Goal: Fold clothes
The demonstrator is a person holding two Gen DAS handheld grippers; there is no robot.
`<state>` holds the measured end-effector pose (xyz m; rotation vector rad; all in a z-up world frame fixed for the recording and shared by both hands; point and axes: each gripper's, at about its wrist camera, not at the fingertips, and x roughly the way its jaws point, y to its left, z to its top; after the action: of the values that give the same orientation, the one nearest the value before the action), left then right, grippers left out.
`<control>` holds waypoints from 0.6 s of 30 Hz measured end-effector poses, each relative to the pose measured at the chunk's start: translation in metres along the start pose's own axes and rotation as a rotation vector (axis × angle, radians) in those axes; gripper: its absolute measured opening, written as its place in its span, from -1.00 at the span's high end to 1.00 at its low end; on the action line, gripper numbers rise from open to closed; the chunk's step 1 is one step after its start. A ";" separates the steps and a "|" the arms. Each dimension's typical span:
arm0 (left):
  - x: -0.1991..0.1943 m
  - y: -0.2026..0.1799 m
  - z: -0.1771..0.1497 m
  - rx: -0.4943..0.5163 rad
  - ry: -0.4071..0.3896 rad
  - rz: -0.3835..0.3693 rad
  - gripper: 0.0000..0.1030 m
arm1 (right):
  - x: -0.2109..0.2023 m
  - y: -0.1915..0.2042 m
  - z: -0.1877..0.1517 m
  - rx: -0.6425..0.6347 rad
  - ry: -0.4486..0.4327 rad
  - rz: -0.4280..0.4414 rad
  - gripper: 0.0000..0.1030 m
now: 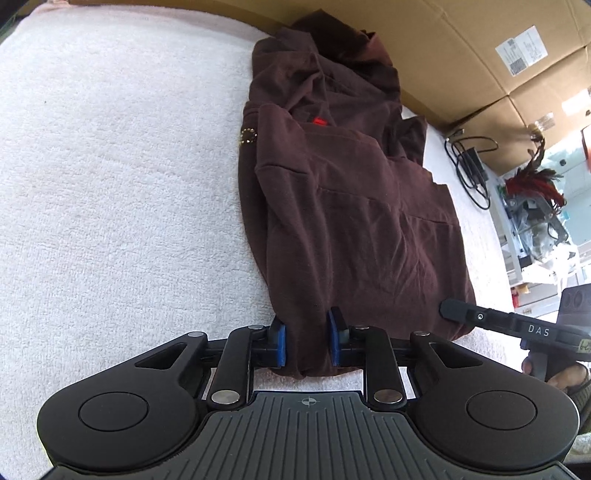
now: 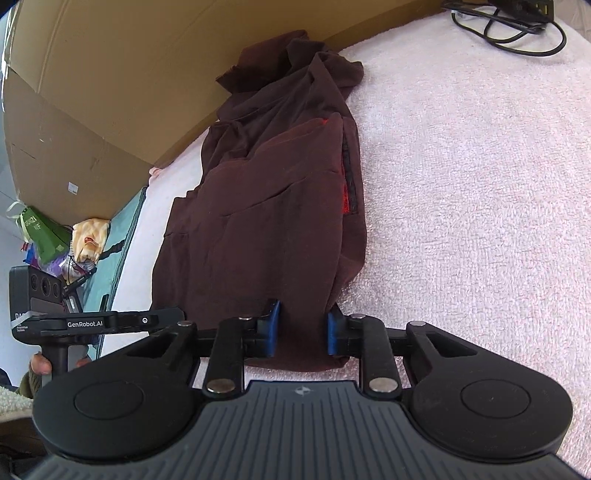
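A dark brown garment (image 1: 351, 221) lies partly folded lengthwise on a pale pink towel (image 1: 110, 184), with a red tag showing near its far end. My left gripper (image 1: 308, 339) is shut on the garment's near edge, with cloth bunched between the blue pads (image 1: 280, 341). In the right wrist view the same garment (image 2: 266, 221) runs away from me. My right gripper (image 2: 303, 330) is shut on the near edge too, close to the right corner. The far end of the garment is crumpled against the cardboard.
Large cardboard boxes (image 1: 461, 55) stand behind the towel and block the far side. A black cable (image 2: 517, 29) lies on the towel (image 2: 461, 184) at the far right. A teal cloth (image 2: 122, 229), a green bag (image 2: 44, 236) and clutter sit to the left.
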<state>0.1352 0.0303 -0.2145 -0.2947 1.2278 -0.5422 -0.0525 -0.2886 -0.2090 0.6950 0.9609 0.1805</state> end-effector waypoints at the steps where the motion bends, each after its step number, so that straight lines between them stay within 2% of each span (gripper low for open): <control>1: 0.000 0.000 0.000 0.000 0.000 -0.001 0.54 | 0.000 0.000 0.000 0.004 -0.001 0.000 0.47; 4: 0.001 -0.004 -0.002 0.032 -0.007 -0.022 -0.05 | 0.000 -0.001 0.000 0.009 -0.002 0.002 0.47; 5: 0.001 -0.007 -0.003 0.050 -0.008 -0.036 -0.17 | 0.000 -0.002 0.000 0.011 -0.002 0.004 0.46; 7: 0.003 -0.014 -0.004 0.085 -0.006 -0.066 -0.64 | 0.000 -0.003 -0.001 0.011 -0.005 0.010 0.43; 8: 0.006 -0.019 -0.004 0.097 0.004 -0.086 -0.77 | 0.000 -0.003 -0.001 0.008 -0.005 0.013 0.42; 9: 0.009 -0.024 -0.004 0.110 0.018 -0.105 -1.00 | 0.000 -0.003 -0.001 0.008 -0.006 0.016 0.42; 10: 0.013 -0.030 -0.004 0.127 0.028 -0.104 -1.00 | 0.000 -0.004 -0.001 0.011 -0.007 0.019 0.42; 12: 0.017 -0.041 -0.003 0.160 0.039 -0.057 -1.00 | 0.000 -0.004 0.000 0.011 -0.003 0.018 0.42; 14: 0.014 -0.039 -0.004 0.134 0.022 -0.054 -1.00 | 0.000 -0.002 0.000 0.005 -0.002 0.011 0.42; 17: 0.006 -0.025 -0.002 0.057 -0.012 -0.051 -0.65 | 0.000 -0.001 -0.001 0.004 -0.006 0.007 0.42; 18: 0.004 -0.019 -0.002 0.028 -0.020 -0.045 -0.40 | -0.001 -0.002 -0.001 0.008 -0.010 0.010 0.42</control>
<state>0.1300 0.0123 -0.2082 -0.3039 1.1960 -0.5937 -0.0543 -0.2898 -0.2103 0.7075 0.9495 0.1820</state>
